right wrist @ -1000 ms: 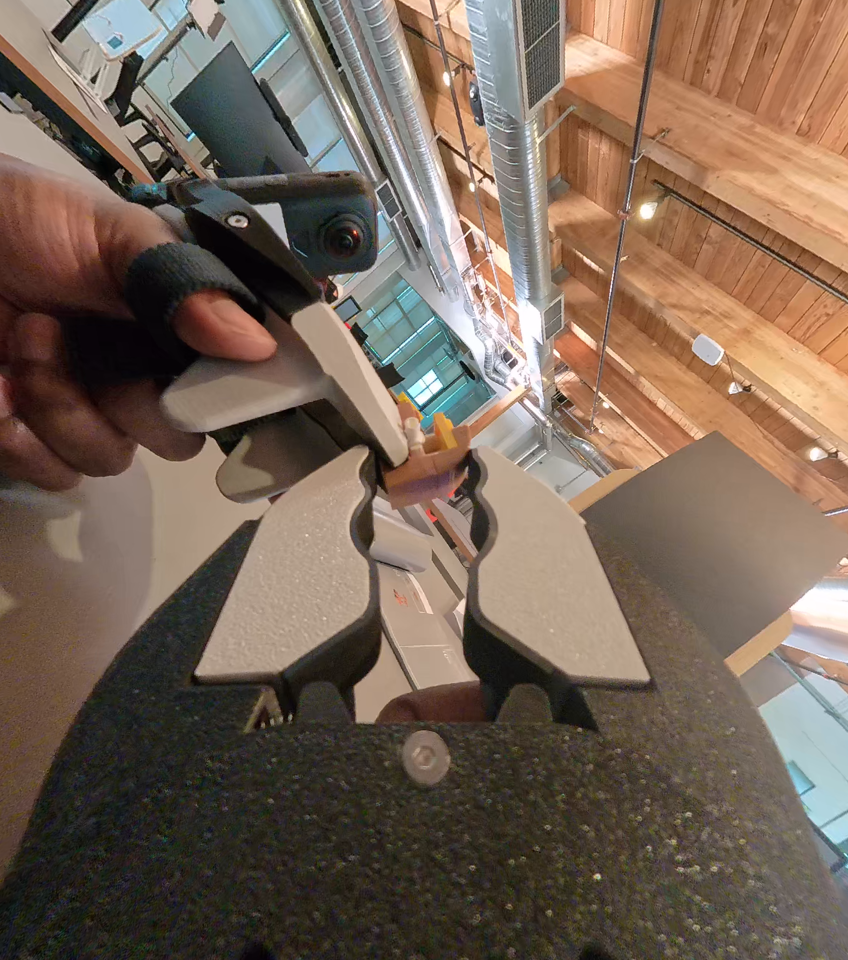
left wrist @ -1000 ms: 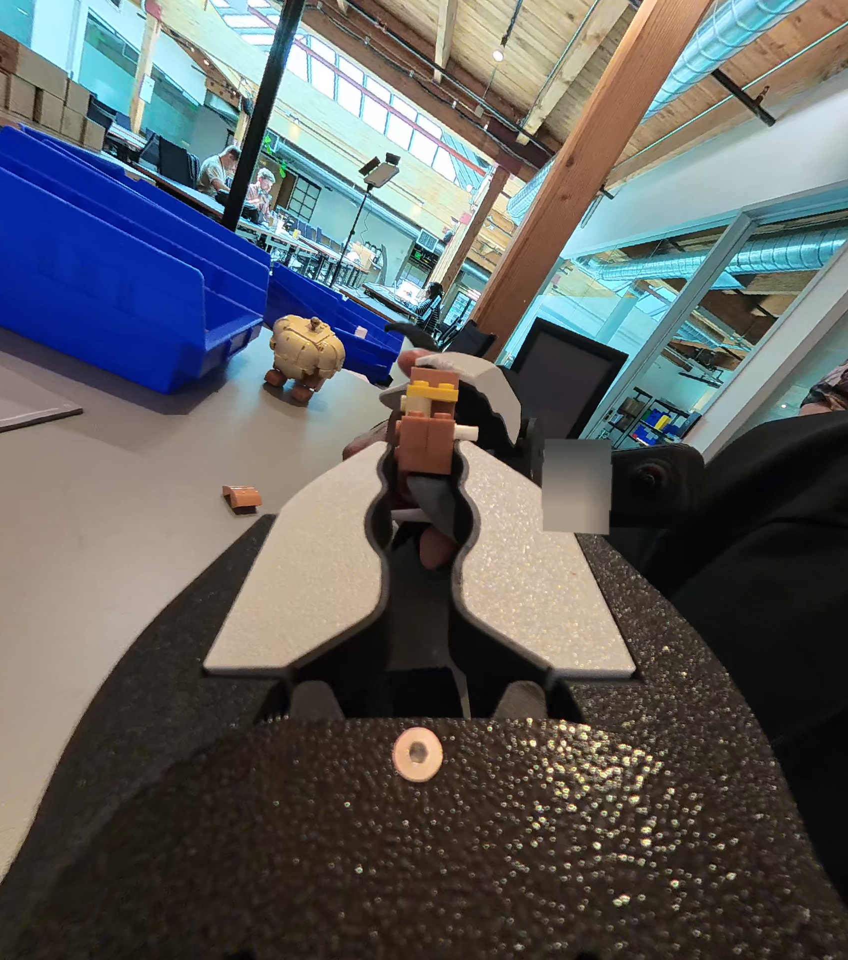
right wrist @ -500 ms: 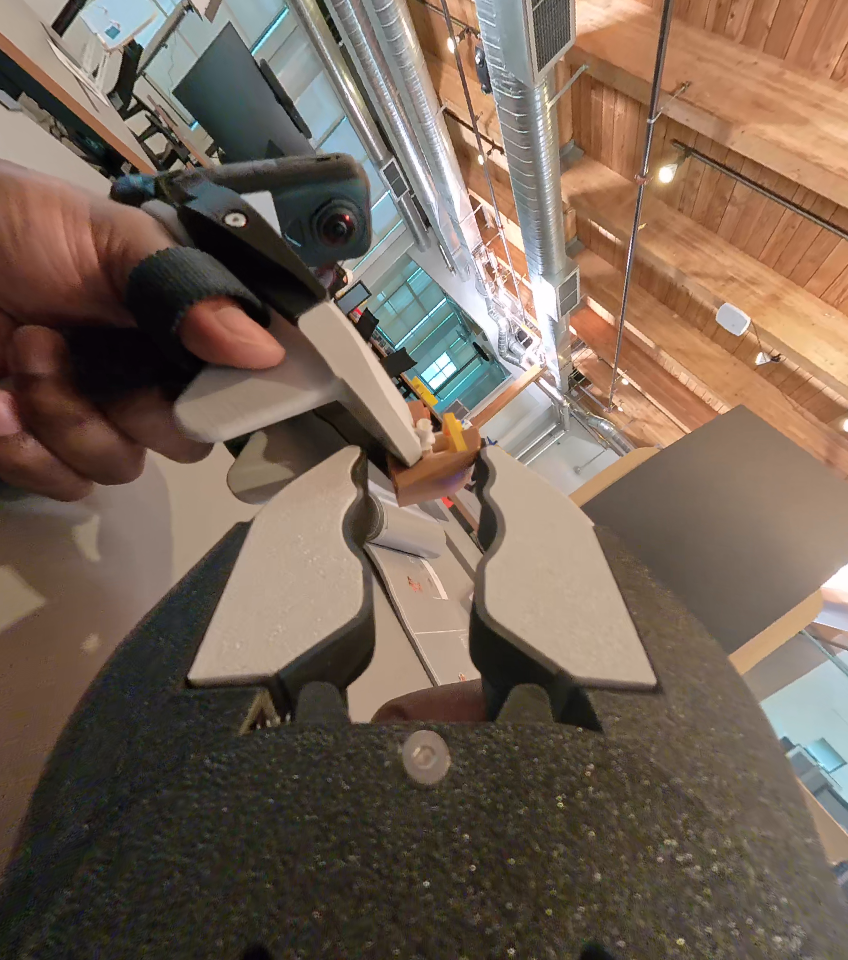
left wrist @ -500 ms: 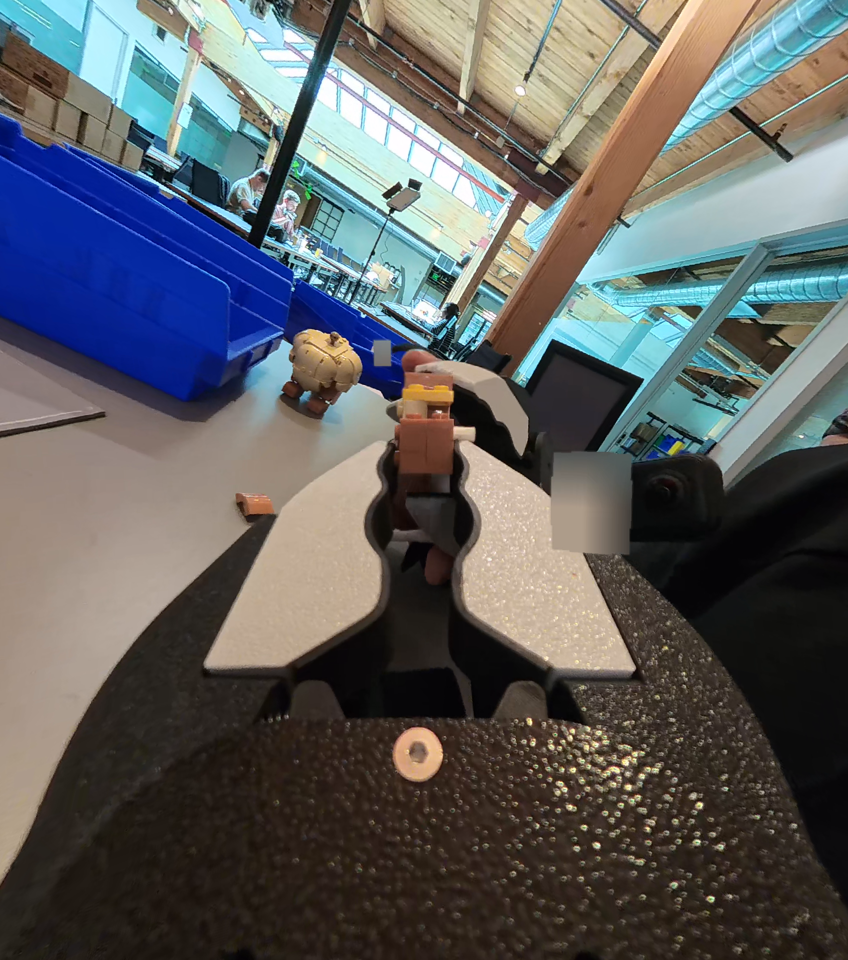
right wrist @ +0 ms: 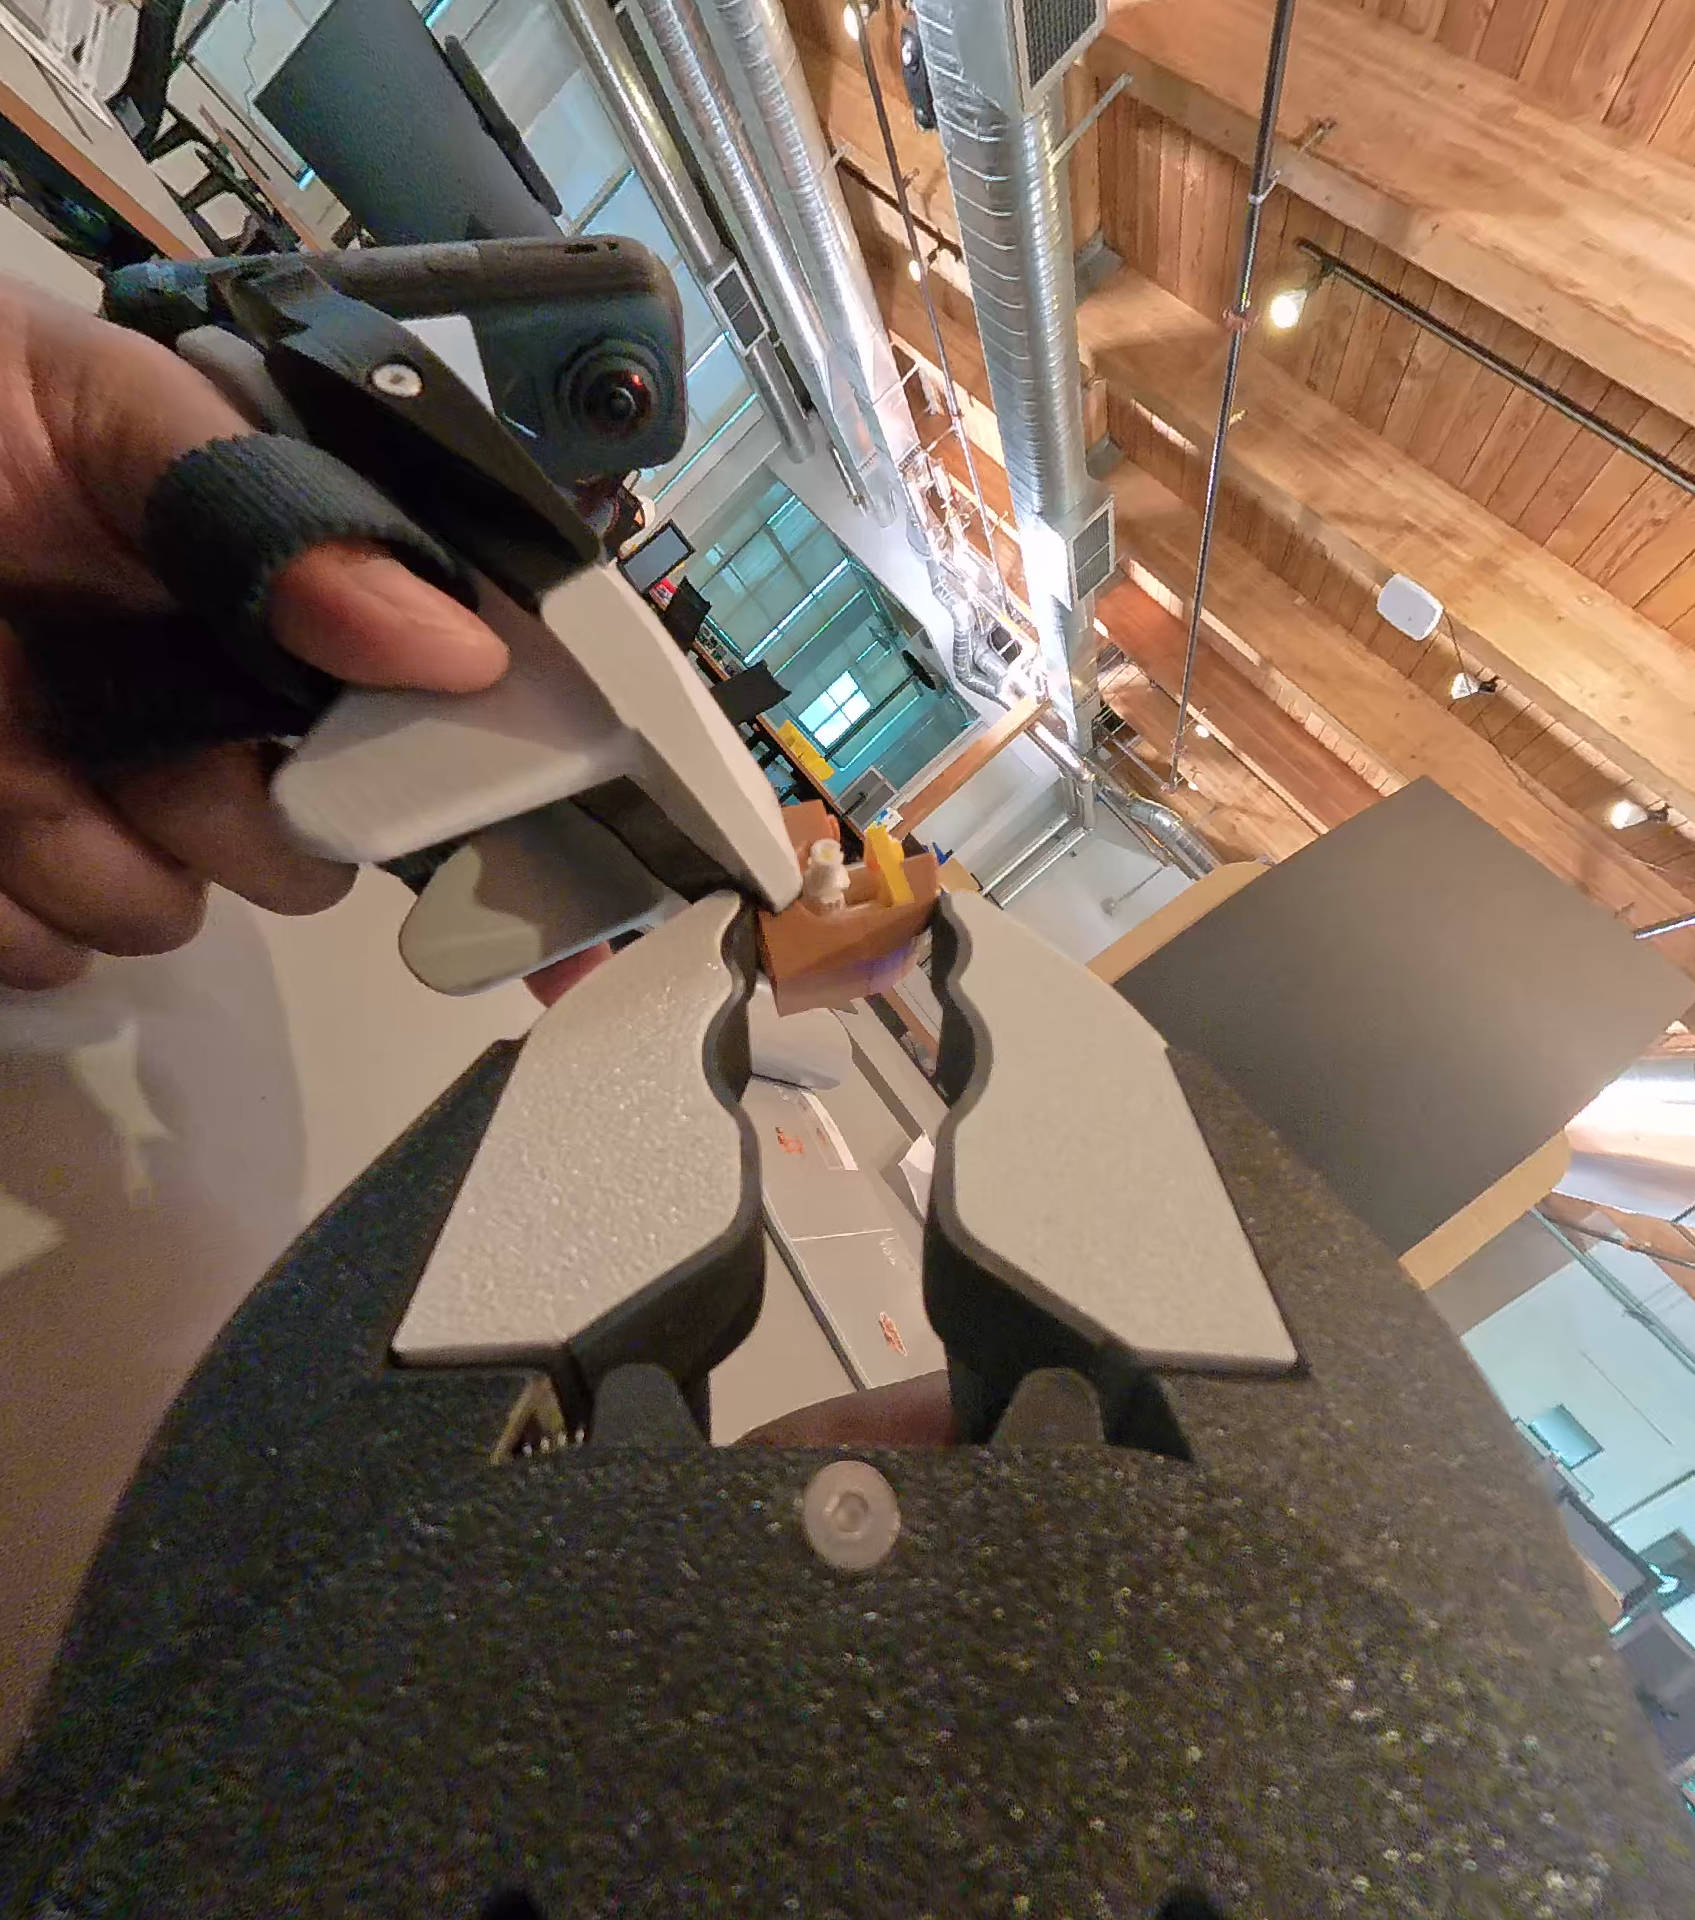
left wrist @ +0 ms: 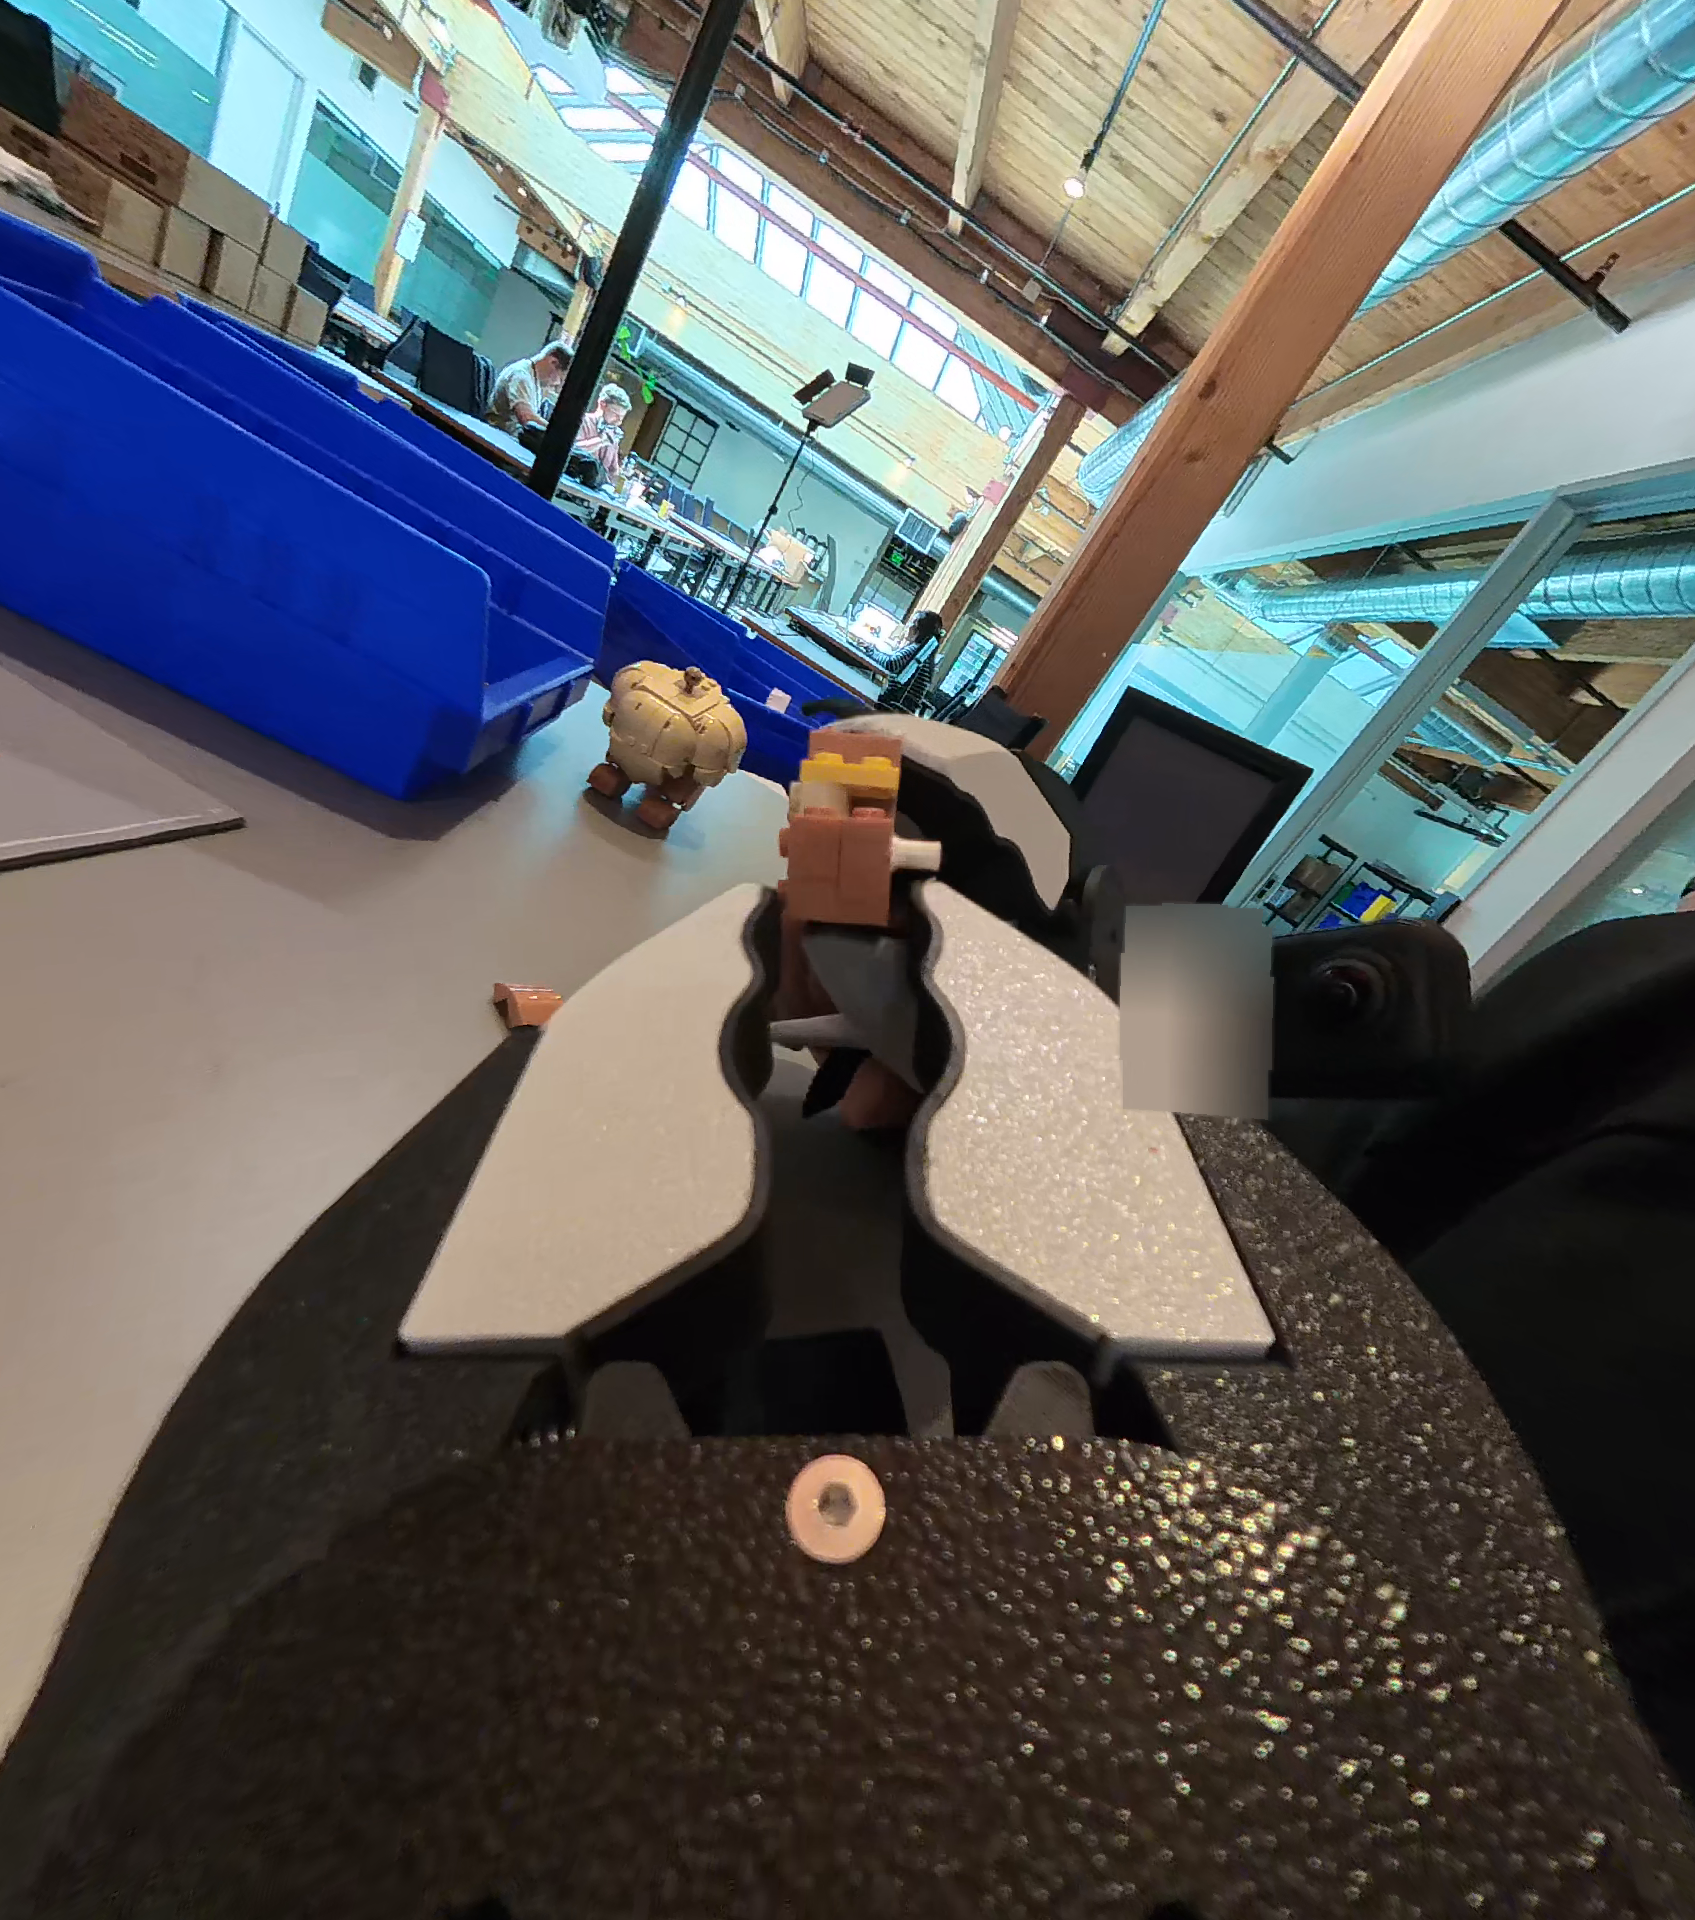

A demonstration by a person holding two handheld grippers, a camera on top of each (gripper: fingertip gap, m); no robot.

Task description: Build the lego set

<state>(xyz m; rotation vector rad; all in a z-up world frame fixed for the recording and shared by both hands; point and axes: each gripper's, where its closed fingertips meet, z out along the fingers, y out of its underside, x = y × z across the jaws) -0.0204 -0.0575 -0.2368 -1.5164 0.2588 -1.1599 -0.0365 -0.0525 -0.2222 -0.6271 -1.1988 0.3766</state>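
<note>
Brick assembly (left wrist: pixel 843 847), a small brown block cluster with a yellow piece and white pegs, is seen in the left wrist view raised above the grey tabletop (left wrist: pixel 147 1091) and gripped at its lower end by the left gripper (left wrist: pixel 838 914), whose 2 grey fingers (left wrist: pixel 635 1122) are closed against the brown bricks. Beyond it, the right gripper's grey fingers are seen curving in from the right and reaching the same cluster, with a camera (left wrist: pixel 1362 997) mounted behind them. A tan brick figure (left wrist: pixel 677 727) on brown feet is stood farther back on the table, just beside a row of blue bins (left wrist: pixel 199 561), and 1 loose brown piece (left wrist: pixel 526 1003) is left lying near the left finger. A grey mat (left wrist: pixel 12 800) is laid at the far left.

In the right wrist view, tilted up toward a wooden ceiling (right wrist: pixel 1445 312) and silver ducts (right wrist: pixel 1009 260), the same brick assembly (right wrist: pixel 843 935) is shown held between the tips of the right gripper (right wrist: pixel 843 940); both pads are pressed on its brown sides. The left gripper (right wrist: pixel 760 883) is seen entering from the upper left, worked by a hand (right wrist: pixel 95 582) with a dark fabric loop over 1 finger, its tip set against the cluster beside a white peg
</note>
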